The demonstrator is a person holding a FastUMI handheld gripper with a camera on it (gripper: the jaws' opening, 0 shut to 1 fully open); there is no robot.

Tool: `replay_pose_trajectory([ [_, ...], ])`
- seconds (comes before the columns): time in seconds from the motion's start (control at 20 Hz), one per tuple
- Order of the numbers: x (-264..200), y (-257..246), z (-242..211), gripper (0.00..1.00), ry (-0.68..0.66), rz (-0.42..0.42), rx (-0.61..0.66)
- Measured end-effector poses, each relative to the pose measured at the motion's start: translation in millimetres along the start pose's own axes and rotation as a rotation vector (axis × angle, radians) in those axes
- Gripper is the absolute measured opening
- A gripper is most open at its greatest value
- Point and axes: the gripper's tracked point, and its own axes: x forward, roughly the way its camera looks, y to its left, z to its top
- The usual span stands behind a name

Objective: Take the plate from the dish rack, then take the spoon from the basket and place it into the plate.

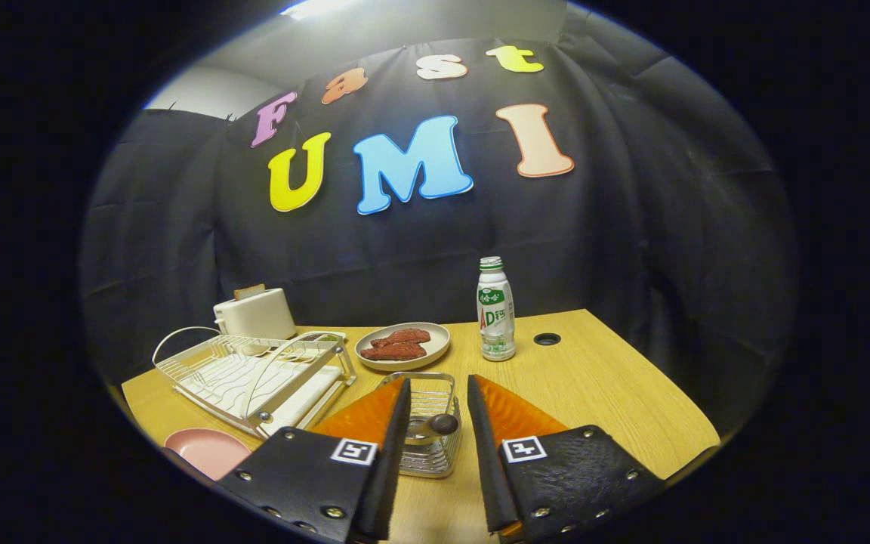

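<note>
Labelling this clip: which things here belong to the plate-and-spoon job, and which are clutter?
Job: pink plate; white wire dish rack; small wire basket holding spoon; tool, open over basket.
Clutter: white toaster; beige dish of red food; white drink bottle.

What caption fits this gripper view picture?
Open gripper above the wire basket holding the spoon; pink plate on table.

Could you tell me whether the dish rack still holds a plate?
Empty: the dish rack shows bare wires, and the pink plate lies on the table beside it.
</note>
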Motion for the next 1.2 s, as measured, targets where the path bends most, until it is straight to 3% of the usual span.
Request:
replay_pose_trajectory([
  [0.1, 2.4, 5.8, -7.1, 0.39, 0.021, 0.041, 0.015],
  [0.2, 14.9, 7.3, -19.1, 0.40, 0.029, 0.064, 0.001],
  [0.3, 3.2, 4.8, -0.6, 0.14, -0.001, 0.017, -0.019],
  [0.4, 2.2, 11.1, 1.5, 0.08, 0.000, 0.019, -0.032],
  [0.5, 1.6, 20.2, 2.8, 0.08, 0.021, 0.056, -0.018],
  [0.9, -1.5, 15.9, 28.1, 0.04, 0.055, 0.017, -0.003],
  [1.2, -10.3, 25.1, 73.5, 0.03, 0.035, 0.007, -0.042],
])
